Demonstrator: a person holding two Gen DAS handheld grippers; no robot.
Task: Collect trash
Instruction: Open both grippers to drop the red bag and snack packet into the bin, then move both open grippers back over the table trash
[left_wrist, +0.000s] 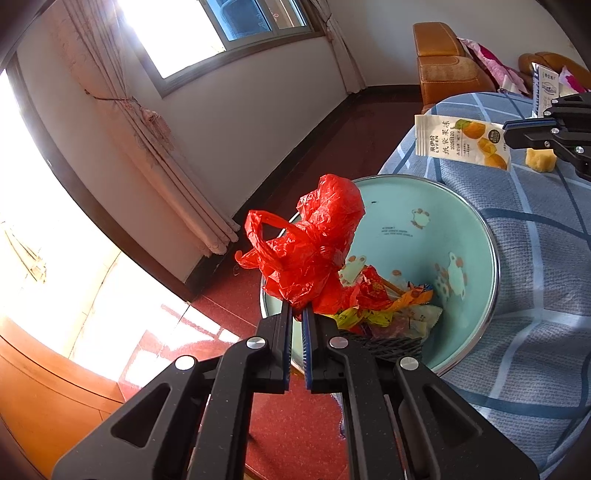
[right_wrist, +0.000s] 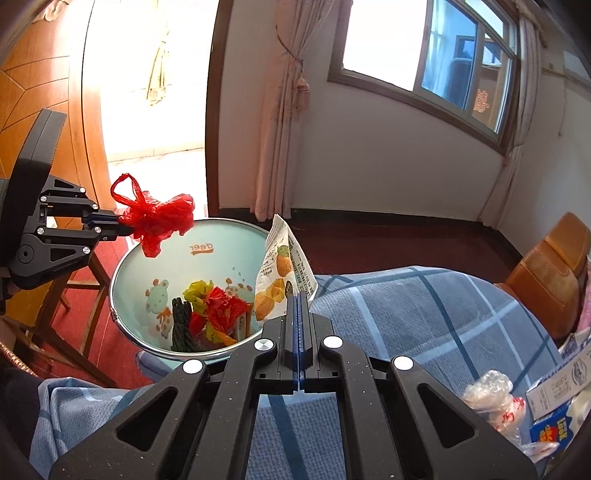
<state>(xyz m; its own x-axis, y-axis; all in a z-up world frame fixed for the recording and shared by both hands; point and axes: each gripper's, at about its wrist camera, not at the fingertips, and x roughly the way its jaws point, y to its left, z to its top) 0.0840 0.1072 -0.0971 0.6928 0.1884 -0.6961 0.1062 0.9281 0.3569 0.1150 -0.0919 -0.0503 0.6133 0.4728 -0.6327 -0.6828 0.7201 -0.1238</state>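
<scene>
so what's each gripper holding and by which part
Left gripper pinches the crumpled red plastic bag by its lower bunched end. Right gripper clamps the snack packet at its bottom edge.

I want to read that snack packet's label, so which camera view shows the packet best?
The left wrist view: the snack packet faces the camera nearly flat, its print and fruit pictures unobstructed, pinched at one edge by the right gripper. The right wrist view shows it foreshortened and bent, rising from the gripper's shut fingers.
</scene>
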